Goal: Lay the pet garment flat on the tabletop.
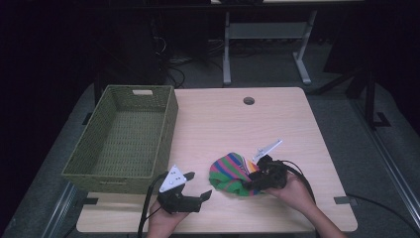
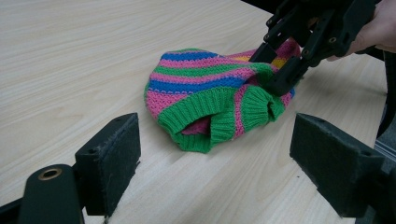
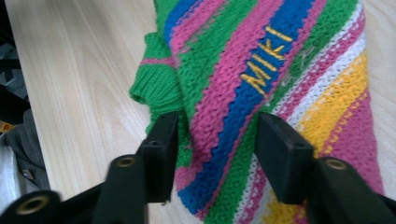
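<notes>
Two hand-held grippers work over a pale wood table in a dark room.

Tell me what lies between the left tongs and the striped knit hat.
Bare wooden table, nothing else: the left gripper view shows the open left tongs facing the striped knit hat across bare wood.

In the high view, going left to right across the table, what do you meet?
Green woven basket → left gripper, jaws apart over bare tabletop → striped knit garment → right gripper, its jaws around a fold of the garment's right part.
</notes>
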{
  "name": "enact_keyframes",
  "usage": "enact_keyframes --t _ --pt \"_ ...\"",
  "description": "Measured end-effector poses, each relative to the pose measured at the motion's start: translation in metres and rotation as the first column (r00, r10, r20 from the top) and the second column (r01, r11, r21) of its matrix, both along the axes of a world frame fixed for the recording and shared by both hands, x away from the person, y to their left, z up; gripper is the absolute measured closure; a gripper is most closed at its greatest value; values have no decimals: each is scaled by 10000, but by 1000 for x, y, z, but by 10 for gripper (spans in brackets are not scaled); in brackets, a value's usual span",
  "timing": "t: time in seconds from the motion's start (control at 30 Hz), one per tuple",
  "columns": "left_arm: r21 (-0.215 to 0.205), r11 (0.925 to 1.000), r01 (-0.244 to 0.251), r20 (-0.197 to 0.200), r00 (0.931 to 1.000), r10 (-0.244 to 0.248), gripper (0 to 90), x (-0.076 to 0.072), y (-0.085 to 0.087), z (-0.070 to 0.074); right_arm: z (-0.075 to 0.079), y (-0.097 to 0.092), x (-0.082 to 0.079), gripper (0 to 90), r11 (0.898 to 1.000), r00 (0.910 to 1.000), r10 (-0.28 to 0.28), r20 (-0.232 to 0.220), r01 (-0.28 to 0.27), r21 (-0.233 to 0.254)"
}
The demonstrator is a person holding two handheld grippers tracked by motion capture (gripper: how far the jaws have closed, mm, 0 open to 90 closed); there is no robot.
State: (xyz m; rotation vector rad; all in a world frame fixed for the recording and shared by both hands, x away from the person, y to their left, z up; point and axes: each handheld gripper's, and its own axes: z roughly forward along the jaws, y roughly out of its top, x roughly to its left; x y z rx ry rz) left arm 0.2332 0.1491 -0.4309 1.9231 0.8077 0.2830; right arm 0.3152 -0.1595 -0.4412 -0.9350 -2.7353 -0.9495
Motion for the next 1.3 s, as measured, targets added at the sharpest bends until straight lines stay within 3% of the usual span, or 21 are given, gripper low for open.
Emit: enact_keyframes --t 0.1,0.27,0.37,0.47,0.63,0.93,1.3 --pt "-17 10000 -20 16 10000 20 159 0 1 0 4 -2 -3 440 9998 10000 23 58 -25 188" --pt "-16 10000 -16 12 10000 16 158 0 0 0 17 -6 -8 453 9991 9984 -90 561 66 416" --pt "-1 10000 -2 10 10000 2 159 0 0 0 25 -7 -11 500 9991 9966 24 827 -59 427" --pt "14 10000 2 -3 10000 -2 159 0 0 0 34 -6 -16 601 9971 9940 266 1060 -340 685" --pt "20 10000 -8 13 10000 8 159 0 0 0 38 0 -22 694 9947 9900 705 1219 -790 663" --pt "41 10000 4 2 10000 -4 159 0 0 0 30 16 -21 694 9926 9870 1156 1119 -1189 228" --pt "0 10000 -2 30 10000 2 159 0 0 0 8 34 -7 601 9884 9824 1440 1191 -1368 -662"
